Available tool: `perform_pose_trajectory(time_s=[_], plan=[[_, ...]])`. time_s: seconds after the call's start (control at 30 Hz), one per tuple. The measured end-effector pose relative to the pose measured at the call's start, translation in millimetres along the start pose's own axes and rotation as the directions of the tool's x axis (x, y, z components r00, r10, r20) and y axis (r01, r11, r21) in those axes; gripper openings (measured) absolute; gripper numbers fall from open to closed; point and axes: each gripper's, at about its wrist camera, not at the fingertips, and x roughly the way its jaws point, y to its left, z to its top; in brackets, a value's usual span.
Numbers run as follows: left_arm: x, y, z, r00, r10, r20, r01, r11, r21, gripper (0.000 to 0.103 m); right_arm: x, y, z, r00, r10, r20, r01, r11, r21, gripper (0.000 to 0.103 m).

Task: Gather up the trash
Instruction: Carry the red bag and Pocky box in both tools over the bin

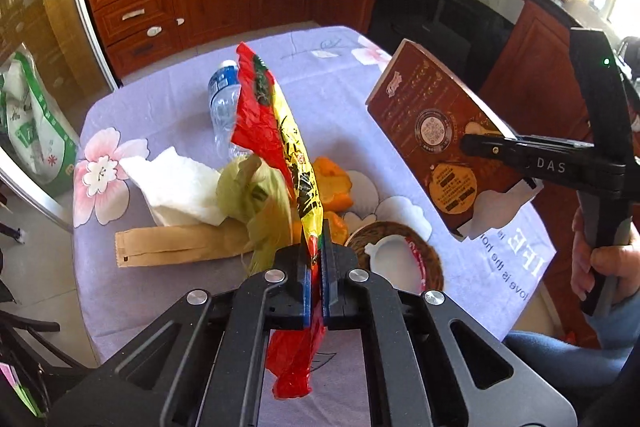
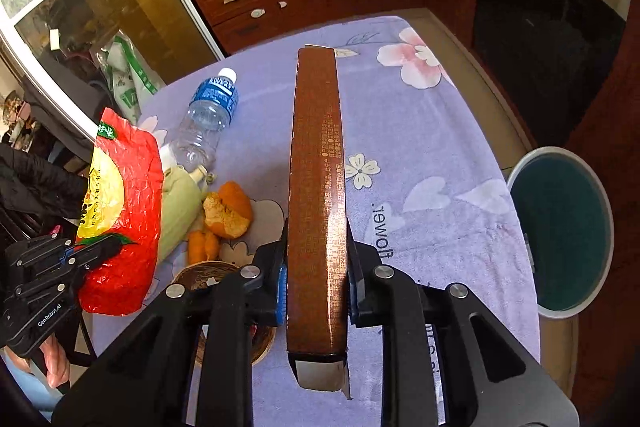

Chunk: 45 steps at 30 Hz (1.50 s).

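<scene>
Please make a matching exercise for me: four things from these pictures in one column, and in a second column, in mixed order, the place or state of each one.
Things:
1. red and yellow plastic bag
2. brown box
3. water bottle
4. waste bin

Places or states:
A. lying on its side on the tablecloth
B. on the floor beside the table, open at the top
C. clamped in the left tongs, lifted off the table
D. clamped in the right tongs, narrow side up

Right pairs: 1-C, 2-D, 3-A, 4-B
</scene>
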Motion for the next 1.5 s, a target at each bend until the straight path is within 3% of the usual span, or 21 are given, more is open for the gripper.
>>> perform_pose_trajectory(time_s=[0.2, 0.33, 0.63, 0.8, 1.03, 1.27, 1.5], plan=[[-32, -29, 18, 0.997, -0.024, 0.072, 0.02, 0.998, 0.063, 0.003, -31, -19, 4, 0.997, 0.023, 0.072, -0.025, 0.999, 0.031, 0.02], [-31, -65, 31, 0.995, -0.065, 0.074, 0.055, 0.99, 0.133, 0.004, -53, -42, -1, 0.993, 0.01, 0.115, -0.018, 0.998, 0.068, 0.02], [9, -178, 67, 0.979, -0.203, -0.001, 0.195, 0.937, 0.292, 0.004, -112, -132, -25, 0.976, -0.141, 0.165, 0.108, 0.974, 0.197, 0.02], [49, -245, 80, 0.965, -0.248, -0.088, 0.263, 0.902, 0.342, 0.004, -124, -190, -45, 0.967, -0.223, 0.124, 0.18, 0.941, 0.285, 0.02], [104, -313, 87, 0.945, -0.257, -0.201, 0.317, 0.867, 0.385, 0.004, -109, -244, -64, 0.97, -0.239, 0.036, 0.209, 0.905, 0.371, 0.02], [136, -346, 95, 0.931, -0.261, -0.255, 0.345, 0.859, 0.378, 0.004, -94, -273, -67, 0.972, -0.234, -0.032, 0.227, 0.893, 0.389, 0.02], [164, -354, 100, 0.93, -0.244, -0.273, 0.333, 0.874, 0.353, 0.005, -80, -281, -52, 0.971, -0.225, -0.084, 0.24, 0.893, 0.381, 0.021]])
